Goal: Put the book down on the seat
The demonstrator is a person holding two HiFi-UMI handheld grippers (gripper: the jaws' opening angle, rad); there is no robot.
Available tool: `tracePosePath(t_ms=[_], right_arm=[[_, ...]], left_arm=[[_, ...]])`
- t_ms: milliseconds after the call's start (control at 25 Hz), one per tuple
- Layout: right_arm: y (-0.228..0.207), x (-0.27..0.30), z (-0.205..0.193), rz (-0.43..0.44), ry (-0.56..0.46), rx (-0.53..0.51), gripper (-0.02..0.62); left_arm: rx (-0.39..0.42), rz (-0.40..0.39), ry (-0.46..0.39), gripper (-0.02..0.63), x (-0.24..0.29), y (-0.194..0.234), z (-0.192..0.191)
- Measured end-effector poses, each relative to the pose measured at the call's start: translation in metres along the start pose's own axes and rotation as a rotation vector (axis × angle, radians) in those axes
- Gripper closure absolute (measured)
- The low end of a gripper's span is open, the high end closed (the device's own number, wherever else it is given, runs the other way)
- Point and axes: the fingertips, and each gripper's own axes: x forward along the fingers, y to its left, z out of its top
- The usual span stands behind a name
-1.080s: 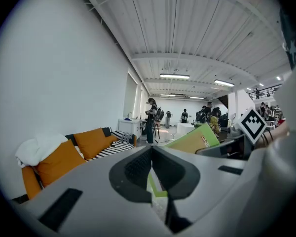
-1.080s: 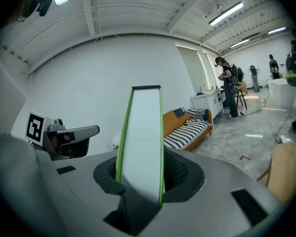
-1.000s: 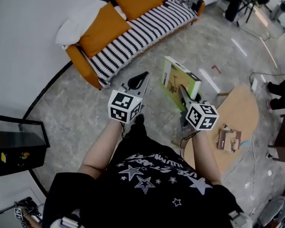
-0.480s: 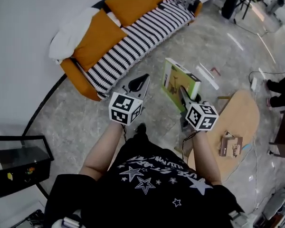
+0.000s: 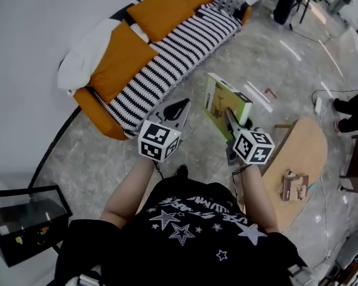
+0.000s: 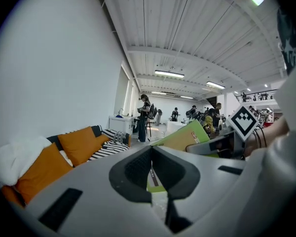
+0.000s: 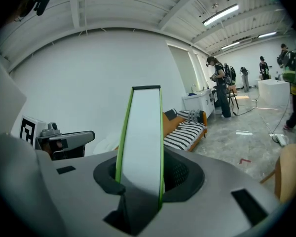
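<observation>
The left tongs (image 5: 182, 105) are closed on nothing, at 9 o'clock of the right tongs (image 5: 228, 112). The right tongs clamp the near edge of a green-covered book (image 5: 217, 102), which stands on edge between their jaws above the grey floor (image 5: 95, 151). Toward 11 o'clock, well apart from the book, lies the sofa's striped seat (image 5: 167, 51) with its orange cushions (image 5: 116, 55).

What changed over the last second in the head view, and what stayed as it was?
The person carried both grippers toward the striped sofa, which now sits lower and nearer in the head view. The black case at the left slid down the frame. Nothing was taken hold of or let go. The right gripper stays clamped on the green book, and the left gripper stays shut and empty.
</observation>
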Motion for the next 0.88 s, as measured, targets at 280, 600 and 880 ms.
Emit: tracePosePath(t_ms=[280, 600, 880], right_arm=[[-0.003, 0.009, -0.004, -0.019, 0.016, -0.007, 0.453], [-0.039, 0.044, 0.002, -0.002, 0.043, 0.020, 0.453], [-0.070, 0.098, 0.040, 0.058, 0.052, 0.007, 0.453]], left_arm=[[-0.002, -0.009, 0.022, 0.597, 0.012, 0.015, -0.008], [0.007, 0.006, 0.045, 0.597, 0.052, 0.024, -0.009], [-0.010, 0.045, 0.042, 0.597, 0.108, 0.049, 0.010]])
